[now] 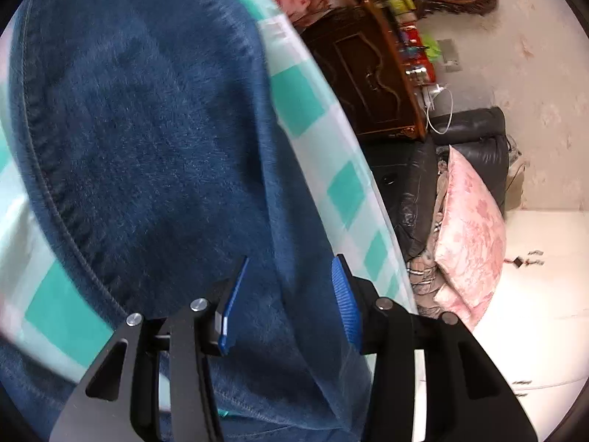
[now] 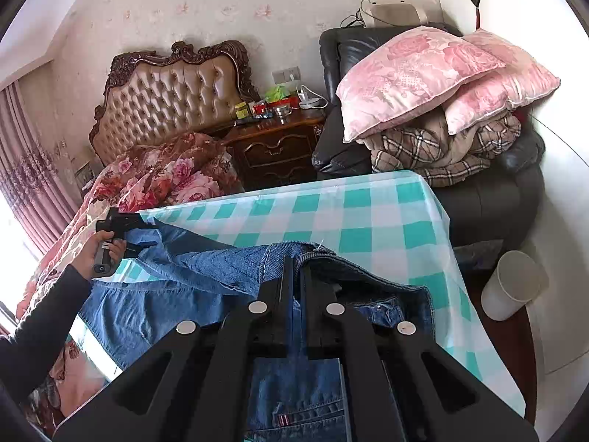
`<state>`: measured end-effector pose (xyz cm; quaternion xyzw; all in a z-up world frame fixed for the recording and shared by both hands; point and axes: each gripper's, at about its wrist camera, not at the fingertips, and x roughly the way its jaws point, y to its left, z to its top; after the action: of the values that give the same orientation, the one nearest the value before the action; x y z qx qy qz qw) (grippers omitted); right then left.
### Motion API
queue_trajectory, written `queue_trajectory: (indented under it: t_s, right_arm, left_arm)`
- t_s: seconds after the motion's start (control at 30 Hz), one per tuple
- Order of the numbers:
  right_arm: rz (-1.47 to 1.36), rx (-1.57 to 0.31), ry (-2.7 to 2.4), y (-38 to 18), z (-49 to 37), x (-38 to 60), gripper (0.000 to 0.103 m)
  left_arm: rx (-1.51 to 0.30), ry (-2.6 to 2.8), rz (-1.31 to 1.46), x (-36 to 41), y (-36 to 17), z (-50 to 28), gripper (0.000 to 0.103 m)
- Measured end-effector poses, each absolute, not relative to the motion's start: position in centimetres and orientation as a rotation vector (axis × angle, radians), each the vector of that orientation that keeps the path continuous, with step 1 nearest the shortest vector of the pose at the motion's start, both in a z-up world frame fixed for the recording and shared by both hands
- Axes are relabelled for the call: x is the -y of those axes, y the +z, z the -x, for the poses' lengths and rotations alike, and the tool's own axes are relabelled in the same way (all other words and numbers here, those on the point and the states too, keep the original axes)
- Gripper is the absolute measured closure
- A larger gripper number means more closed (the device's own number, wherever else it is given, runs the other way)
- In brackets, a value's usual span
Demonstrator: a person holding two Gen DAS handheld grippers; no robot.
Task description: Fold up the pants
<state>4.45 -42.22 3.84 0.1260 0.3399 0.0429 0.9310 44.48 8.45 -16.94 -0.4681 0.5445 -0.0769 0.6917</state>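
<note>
Pants: blue denim jeans (image 2: 206,276) lie across the table under a teal-and-white checked plastic tablecloth (image 2: 386,221), part spread flat, part lifted at two points.
Right gripper: the black two-finger right gripper (image 2: 296,272) has its jaws pressed together on the dark hemmed waistband edge of the jeans, holding that edge raised off the cloth.
Left gripper: seen from its own camera, the left gripper (image 1: 287,302) has blue ribbed pads (image 1: 346,305) standing apart, with a fold of denim running between them — neither pad clearly presses on it. From the right wrist view, a hand (image 2: 106,246) in a dark sleeve holds this tool at the far left end of the jeans.
Step, as I judge it: securing the second corner before carrying the fold over.
Risk – slip: if the lift starts before the left pads bite, that end would drop and the fold would skew.
Risk – snag: the pads could catch the thin tablecloth with the denim and drag it along.
Risk – edge: the jeans hang over the table's left side; a one-sided pull could slide them off.
</note>
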Motion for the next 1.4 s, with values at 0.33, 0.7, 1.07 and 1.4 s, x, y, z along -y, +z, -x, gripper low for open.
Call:
queue_trajectory:
  t_s: [0.33, 0.7, 1.07, 1.4]
  right_arm:
    - [-0.262, -0.717, 0.054, 3.5, -4.6, 44.3, 0.100]
    - [-0.466, -0.952, -0.089, -6.0, 0.7, 49.5, 0.096]
    - [-0.861, -0.908, -0.204, -11.2, 6.4, 51.2, 0.053]
    - [-0.935, -0.867, -0.204, -10.5, 6.2, 49.2, 0.053]
  left_arm:
    - [-1.127, -0.271, 0.990, -10.5, -12.1, -43.9, 0.101]
    - [-1.059, -0.229, 1.054, -13.6, -16.4, -15.7, 0.101]
    - [-1.042, -0.237, 1.064, -14.0, -18.7, -14.2, 0.101]
    - [-1.040, -0.238, 1.082, -14.2, -19.0, -13.2, 0.101]
